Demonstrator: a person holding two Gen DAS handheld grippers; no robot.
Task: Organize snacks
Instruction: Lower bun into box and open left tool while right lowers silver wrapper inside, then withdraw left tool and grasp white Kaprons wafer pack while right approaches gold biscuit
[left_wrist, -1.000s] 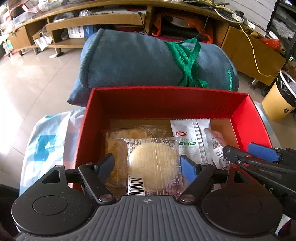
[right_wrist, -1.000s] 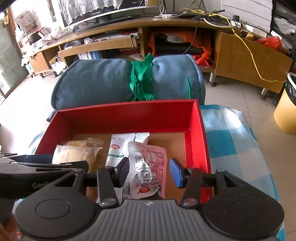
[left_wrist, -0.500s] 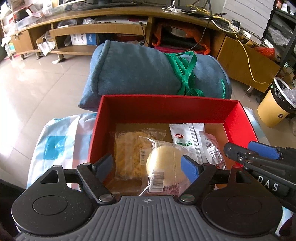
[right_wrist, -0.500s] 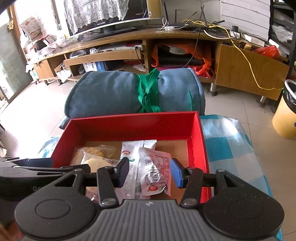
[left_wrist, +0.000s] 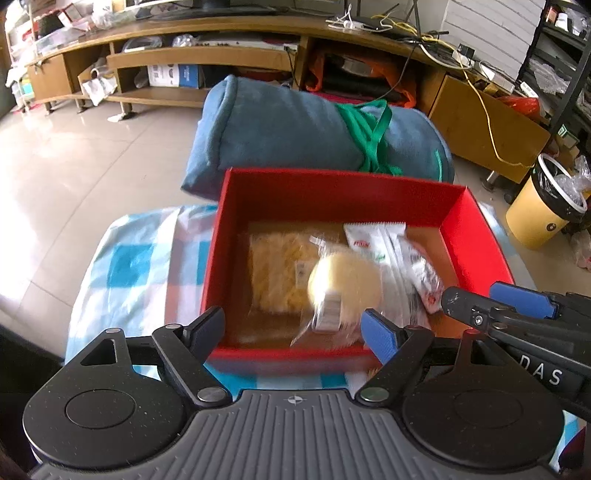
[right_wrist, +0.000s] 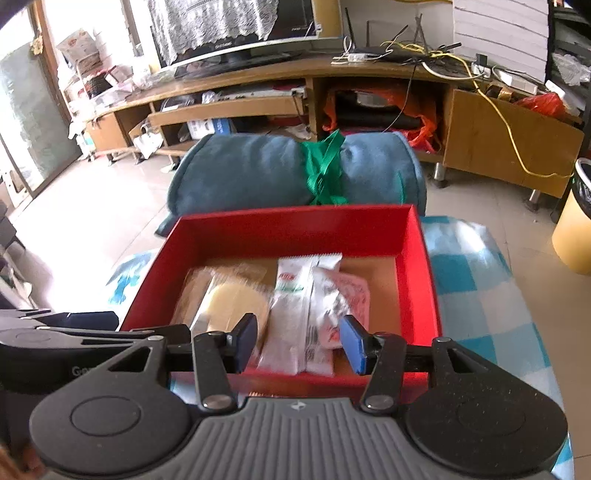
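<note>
Red box (left_wrist: 332, 192) sits on the checked cloth (left_wrist: 140, 266) over the table. In it: round pale cake in clear wrap (left_wrist: 343, 286), yellow crumbly snack pack (left_wrist: 275, 269) to its left, white sachets (right_wrist: 295, 295) and a red-print pack (right_wrist: 352, 295) to its right. The cake looks tilted, though blur makes that unsure. Left gripper (left_wrist: 293, 328) jaws wide, nothing between, just been opening. Right gripper (right_wrist: 299, 338) narrower, also empty. Versus a second ago both have pulled back and up; near box wall now visible.
</note>
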